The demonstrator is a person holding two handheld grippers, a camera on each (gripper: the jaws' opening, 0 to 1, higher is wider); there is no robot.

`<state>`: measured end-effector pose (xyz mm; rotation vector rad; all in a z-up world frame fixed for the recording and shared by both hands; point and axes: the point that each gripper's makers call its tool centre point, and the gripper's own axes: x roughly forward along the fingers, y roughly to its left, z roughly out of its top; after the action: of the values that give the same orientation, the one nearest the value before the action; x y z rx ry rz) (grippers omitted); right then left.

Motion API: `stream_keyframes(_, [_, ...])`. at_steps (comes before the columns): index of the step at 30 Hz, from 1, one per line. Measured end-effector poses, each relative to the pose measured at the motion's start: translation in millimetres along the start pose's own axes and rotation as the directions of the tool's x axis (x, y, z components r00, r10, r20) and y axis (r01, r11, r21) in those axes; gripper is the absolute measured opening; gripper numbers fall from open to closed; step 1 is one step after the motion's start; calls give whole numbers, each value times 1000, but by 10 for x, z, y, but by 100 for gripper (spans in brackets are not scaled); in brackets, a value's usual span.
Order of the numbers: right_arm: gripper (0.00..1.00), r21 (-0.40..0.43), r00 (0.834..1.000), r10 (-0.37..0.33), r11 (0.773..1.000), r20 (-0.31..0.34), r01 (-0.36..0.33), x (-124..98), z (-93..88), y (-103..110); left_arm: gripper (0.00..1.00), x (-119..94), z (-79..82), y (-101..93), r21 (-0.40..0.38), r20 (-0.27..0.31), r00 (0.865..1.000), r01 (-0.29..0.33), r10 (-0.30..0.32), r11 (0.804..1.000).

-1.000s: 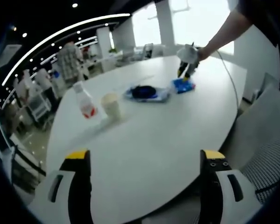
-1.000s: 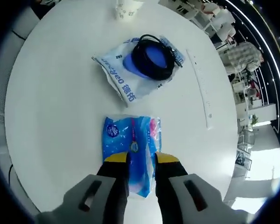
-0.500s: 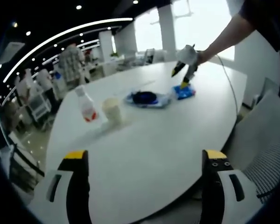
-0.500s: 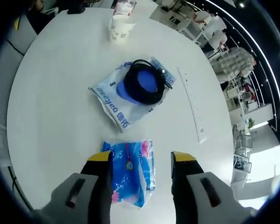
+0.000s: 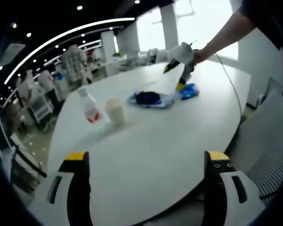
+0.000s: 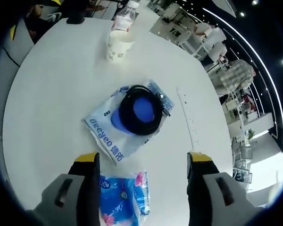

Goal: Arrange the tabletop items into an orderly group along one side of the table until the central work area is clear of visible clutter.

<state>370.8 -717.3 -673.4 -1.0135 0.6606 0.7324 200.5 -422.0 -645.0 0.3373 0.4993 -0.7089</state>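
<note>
My right gripper (image 6: pixel 144 159) stands open above the white table (image 6: pixel 47 94), with the blue tissue pack (image 6: pixel 122 197) lying free on the table between and below its jaws. Just beyond lies a white and blue packet (image 6: pixel 104 136) with a black cable coil (image 6: pixel 139 110) on it. Farther off stand a paper cup (image 6: pixel 119 44) and a plastic bottle (image 6: pixel 125 12). My left gripper (image 5: pixel 146 157) is open over the near table edge, holding nothing. In its view the bottle (image 5: pixel 88 106), cup (image 5: pixel 115 110), packet (image 5: pixel 148 98) and tissue pack (image 5: pixel 188 90) run in a line, with the right gripper (image 5: pixel 174 77) raised above the pack.
A long white strip (image 6: pixel 191 125) is set into the table beside the packet. A grey chair (image 5: pixel 269 136) stands at the table's right edge. Chairs, desks and people fill the office beyond the table. A cord (image 5: pixel 231 77) trails across the table's far side.
My right gripper has opened, let go of the blue tissue pack and lifted away from it toward the packet. The left gripper has stayed where it was.
</note>
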Motion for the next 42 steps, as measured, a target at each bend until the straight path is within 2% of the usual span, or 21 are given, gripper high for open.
stream_keyframes(9, [79,12,998,33,999,46,-33,233,111,-23,98,-6,0,5,-2,0,1000,-3,3,1000])
stream_keyframes(12, [75,41,998,49,998,50,-51,372,107,-56,98,-5,-14,7,-7,-6,1000,-3,3,1000])
stream_keyframes(17, [76,51,997,63,997,52,-66,508,144,-36,98,-7,-20,13,-9,-8,1000,-6,6,1000])
stream_keyframes(22, [67,83,993,98,991,60,-103,670,161,-16,98,-1,-40,16,-7,-16,1000,-6,6,1000])
stream_keyframes(26, [64,174,988,112,976,103,-128,689,274,60,97,4,-57,17,-3,-24,1000,-6,6,1000])
stream_keyframes(31, [60,192,985,112,972,133,-136,776,313,34,96,10,-77,19,1,-33,999,-8,8,1000])
stream_keyframes(39, [45,160,979,137,974,154,-162,896,328,55,95,23,-111,16,5,-50,999,-6,6,1000])
stream_keyframes(42, [43,177,975,145,968,168,-175,953,347,62,94,23,-120,23,5,-54,999,-9,9,1000])
